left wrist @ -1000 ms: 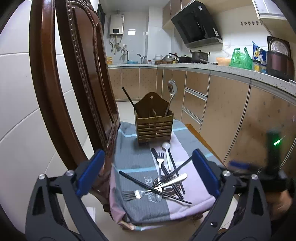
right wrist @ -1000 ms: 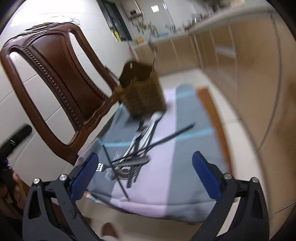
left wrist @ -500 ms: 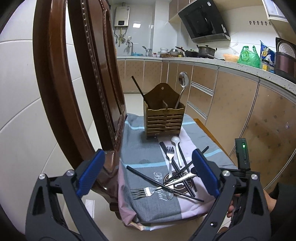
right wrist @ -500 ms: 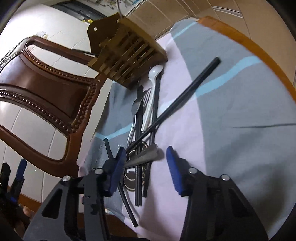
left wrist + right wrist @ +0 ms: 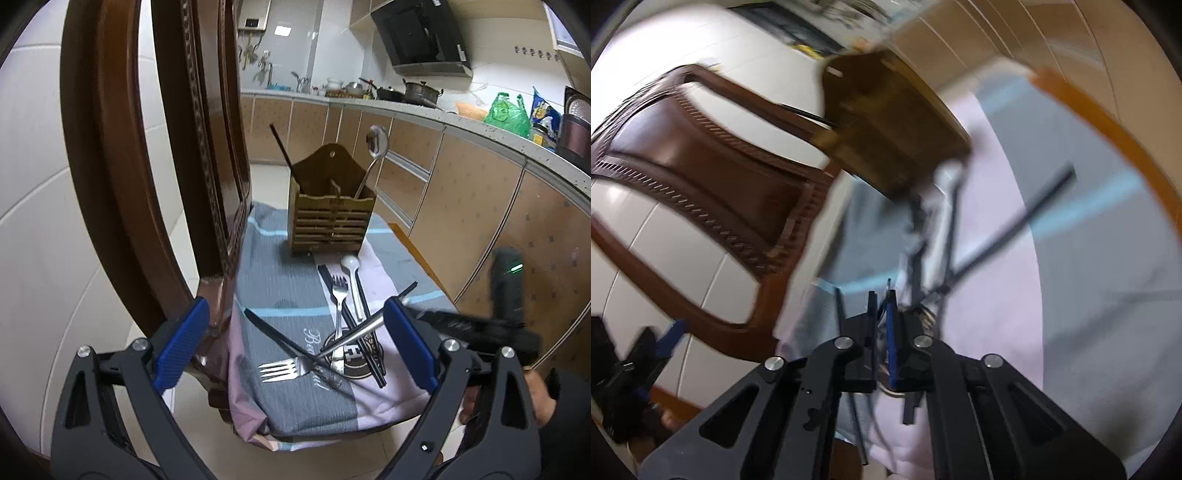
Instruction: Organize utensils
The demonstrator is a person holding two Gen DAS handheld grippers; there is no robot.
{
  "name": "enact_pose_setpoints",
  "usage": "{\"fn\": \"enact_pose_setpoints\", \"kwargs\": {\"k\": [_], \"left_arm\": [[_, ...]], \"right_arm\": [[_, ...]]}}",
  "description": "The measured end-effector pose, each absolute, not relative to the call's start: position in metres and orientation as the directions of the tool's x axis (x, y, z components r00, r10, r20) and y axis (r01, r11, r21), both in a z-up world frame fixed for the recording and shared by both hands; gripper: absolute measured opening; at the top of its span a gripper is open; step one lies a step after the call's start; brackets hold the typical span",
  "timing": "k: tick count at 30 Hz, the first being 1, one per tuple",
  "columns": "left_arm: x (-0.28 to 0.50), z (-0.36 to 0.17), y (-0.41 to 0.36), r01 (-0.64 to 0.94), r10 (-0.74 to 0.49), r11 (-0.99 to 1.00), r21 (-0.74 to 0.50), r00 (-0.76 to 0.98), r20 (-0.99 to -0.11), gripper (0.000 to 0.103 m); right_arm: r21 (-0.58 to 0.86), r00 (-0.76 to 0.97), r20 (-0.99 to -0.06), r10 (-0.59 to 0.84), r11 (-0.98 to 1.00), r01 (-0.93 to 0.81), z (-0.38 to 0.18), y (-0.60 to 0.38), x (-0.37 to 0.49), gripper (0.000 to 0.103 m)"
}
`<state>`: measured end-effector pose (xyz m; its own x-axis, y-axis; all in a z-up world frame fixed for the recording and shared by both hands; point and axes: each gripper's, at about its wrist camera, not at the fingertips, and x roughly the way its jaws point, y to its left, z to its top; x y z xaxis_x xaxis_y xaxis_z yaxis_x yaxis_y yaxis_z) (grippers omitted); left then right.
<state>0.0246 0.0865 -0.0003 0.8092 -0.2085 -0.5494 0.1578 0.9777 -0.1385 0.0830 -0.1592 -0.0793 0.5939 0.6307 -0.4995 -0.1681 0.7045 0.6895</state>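
Note:
A wooden utensil holder [image 5: 330, 218] stands at the far end of a cloth-covered chair seat [image 5: 280, 291] and holds a spoon and a black chopstick. Forks [image 5: 338, 295], a white spoon [image 5: 351, 266] and black chopsticks [image 5: 354, 325] lie crossed on the cloth. My left gripper [image 5: 295, 343] is open, held back over the seat's near edge. My right gripper [image 5: 882, 306] is shut on the handle of a fork [image 5: 291, 369]; that view is blurred. In the left wrist view its dark body [image 5: 461, 325] reaches in from the right.
The brown wooden chair back [image 5: 122, 166] rises close on the left. Kitchen cabinets [image 5: 443, 177] and a counter with pots and bags run along the right. White tiled wall is behind the chair.
My right gripper moved down onto the utensil pile and closed from open onto the fork handle. My left gripper drifted slightly closer to the chair and stayed open.

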Motion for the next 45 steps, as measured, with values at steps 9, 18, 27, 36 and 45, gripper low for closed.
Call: {"fn": "enact_pose_setpoints", "kwargs": {"k": [9,18,27,36,45], "left_arm": [[0.039,-0.021,0.065,0.139,-0.187,0.982,-0.125,0.762,-0.62,0.093],[0.094,-0.064,0.052,-0.084,-0.046,0.987,-0.14,0.685,-0.728,0.096],[0.112,-0.102,0.007,-0.113,0.042,0.993,-0.034,0.605,-0.795,0.054],[0.163,-0.13,0.048,-0.317,0.059,0.941,-0.122,0.505,-0.861,0.054],[0.2,-0.135,0.073,-0.374,0.07,0.916,-0.143,0.5,-0.863,0.028]], "right_arm": [[0.536,0.731,-0.369,0.575,0.774,-0.338,0.001,-0.179,0.054,0.002],[0.371,0.838,-0.339,0.429,0.879,-0.3,0.032,-0.215,0.027,0.002],[0.427,0.805,-0.373,0.461,0.856,-0.292,0.019,-0.228,0.035,0.002],[0.454,0.79,-0.381,0.48,0.842,-0.292,0.014,-0.235,0.035,0.002],[0.442,0.807,-0.363,0.465,0.849,-0.29,0.021,-0.24,0.028,0.002]]}}
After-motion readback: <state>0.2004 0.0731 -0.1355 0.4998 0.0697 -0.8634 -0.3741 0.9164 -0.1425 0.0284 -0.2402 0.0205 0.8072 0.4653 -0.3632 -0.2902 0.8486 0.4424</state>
